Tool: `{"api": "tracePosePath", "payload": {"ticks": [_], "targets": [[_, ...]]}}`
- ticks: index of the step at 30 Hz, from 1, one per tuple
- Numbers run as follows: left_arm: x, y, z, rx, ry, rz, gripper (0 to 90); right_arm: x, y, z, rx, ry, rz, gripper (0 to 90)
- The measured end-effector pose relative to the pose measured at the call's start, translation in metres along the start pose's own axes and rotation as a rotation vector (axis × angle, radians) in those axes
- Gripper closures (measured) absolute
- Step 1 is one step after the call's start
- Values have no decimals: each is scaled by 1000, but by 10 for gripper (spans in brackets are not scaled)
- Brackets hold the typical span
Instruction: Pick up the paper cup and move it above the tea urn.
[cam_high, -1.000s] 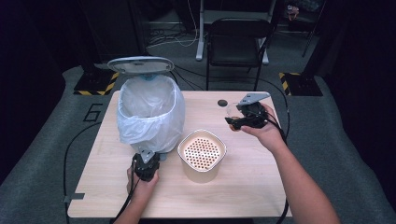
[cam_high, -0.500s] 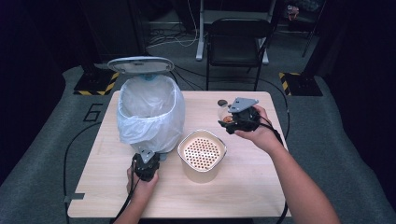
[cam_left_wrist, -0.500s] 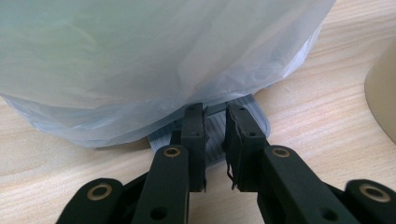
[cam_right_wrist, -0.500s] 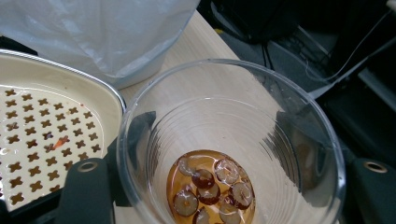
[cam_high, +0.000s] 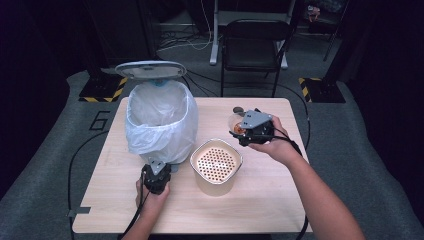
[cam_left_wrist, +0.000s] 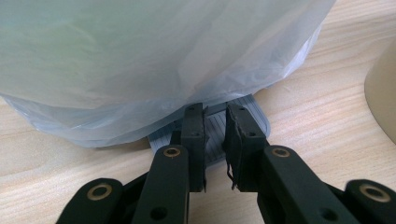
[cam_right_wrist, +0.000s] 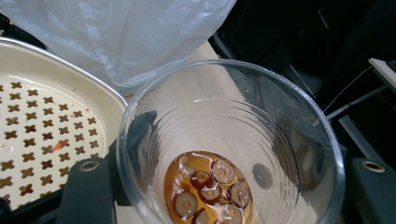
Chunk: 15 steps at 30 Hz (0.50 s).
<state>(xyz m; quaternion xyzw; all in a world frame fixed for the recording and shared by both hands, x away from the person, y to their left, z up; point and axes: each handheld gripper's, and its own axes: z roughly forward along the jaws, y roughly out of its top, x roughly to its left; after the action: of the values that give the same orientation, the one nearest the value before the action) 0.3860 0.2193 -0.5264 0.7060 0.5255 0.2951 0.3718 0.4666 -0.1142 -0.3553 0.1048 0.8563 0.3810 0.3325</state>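
Beside the strainer bowl (cam_high: 216, 165), your right gripper (cam_high: 250, 131) is clamping the glass cup (cam_right_wrist: 231, 144) while your left gripper (cam_left_wrist: 215, 140) is pressing, jaws together, on the bin pedal (cam_left_wrist: 219, 135).

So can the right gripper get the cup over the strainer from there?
Probably yes. The right gripper holds the clear cup just right of and beyond the perforated strainer, whose top is open. The lined bin stands off to the left, clear of that path.
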Motion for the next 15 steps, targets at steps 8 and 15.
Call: {"api": "tracePosePath", "payload": {"ticks": [8,15], "targets": [[0,0,0,1,-1,-2,779,6,3,2,-16,-5,-45,316],[0,0,0,1,-1,-1,779,11,6,1,-20,-35,-99,317]]}}
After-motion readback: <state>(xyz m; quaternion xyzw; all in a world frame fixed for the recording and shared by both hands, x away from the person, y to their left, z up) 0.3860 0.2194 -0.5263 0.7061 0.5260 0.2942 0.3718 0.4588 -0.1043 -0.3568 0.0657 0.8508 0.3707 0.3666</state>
